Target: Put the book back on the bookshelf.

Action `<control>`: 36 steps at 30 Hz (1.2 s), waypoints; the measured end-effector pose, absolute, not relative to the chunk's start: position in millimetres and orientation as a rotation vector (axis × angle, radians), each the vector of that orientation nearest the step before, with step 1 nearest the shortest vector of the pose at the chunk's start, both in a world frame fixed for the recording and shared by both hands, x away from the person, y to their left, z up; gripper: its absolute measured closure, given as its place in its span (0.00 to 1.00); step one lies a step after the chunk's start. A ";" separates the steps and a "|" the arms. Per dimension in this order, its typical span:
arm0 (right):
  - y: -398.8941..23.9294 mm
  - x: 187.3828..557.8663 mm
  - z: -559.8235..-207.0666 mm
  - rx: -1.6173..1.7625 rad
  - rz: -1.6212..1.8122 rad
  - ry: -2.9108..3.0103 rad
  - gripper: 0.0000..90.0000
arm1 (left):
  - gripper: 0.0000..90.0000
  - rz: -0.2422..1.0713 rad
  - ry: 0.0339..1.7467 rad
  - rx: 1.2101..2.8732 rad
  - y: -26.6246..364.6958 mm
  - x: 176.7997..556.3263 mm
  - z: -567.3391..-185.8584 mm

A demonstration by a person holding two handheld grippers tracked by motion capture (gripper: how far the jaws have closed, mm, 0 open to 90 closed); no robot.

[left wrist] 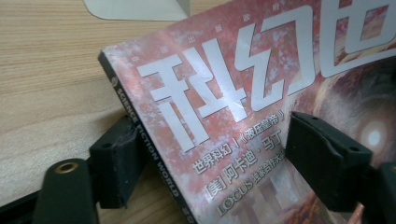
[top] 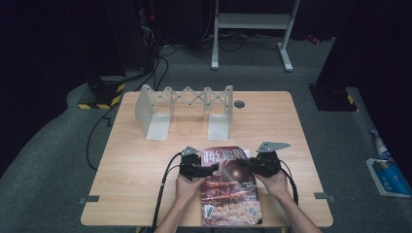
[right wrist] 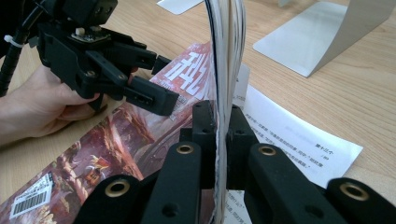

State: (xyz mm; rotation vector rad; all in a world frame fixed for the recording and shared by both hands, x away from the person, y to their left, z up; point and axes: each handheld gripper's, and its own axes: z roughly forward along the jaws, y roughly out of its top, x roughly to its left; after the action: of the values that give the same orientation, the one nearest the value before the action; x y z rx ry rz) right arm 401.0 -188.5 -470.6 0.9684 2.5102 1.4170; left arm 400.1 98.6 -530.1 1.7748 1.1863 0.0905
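Lying flat near the front edge of the light wooden table: a glossy reddish-pink science-fiction magazine [top: 229,187] with large white Chinese title characters, a dark sphere at mid-cover and a black spine reading "SCIENCE FICTION WORLD". Facing cover-up, title end pointing away from the person. Lifting along the right-hand page edge, sheets bending upright, one white printed page [right wrist: 299,137] showing beneath.

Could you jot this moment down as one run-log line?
left gripper: open, straddling magazine spine | right gripper: shut on magazine's page edges | metal bookend rack: behind, untouched
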 end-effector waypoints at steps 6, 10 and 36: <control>-187.6 403.1 -476.0 0.973 1.381 2.522 0.95 | 0.41 0.105 1.203 1.782 101.1 399.7 -529.9; -187.4 406.0 -482.3 0.985 1.350 2.528 0.95 | 0.52 0.116 1.222 1.781 102.6 400.2 -530.1; -216.4 406.1 -500.1 1.316 1.183 2.347 0.71 | 0.74 0.103 1.230 1.756 106.5 399.8 -530.1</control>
State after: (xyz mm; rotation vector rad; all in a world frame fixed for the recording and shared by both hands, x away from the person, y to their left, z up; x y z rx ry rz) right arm 406.1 -216.4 -500.1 1.3159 2.3470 1.1831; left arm 399.8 106.5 -530.1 1.7557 1.2301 0.1031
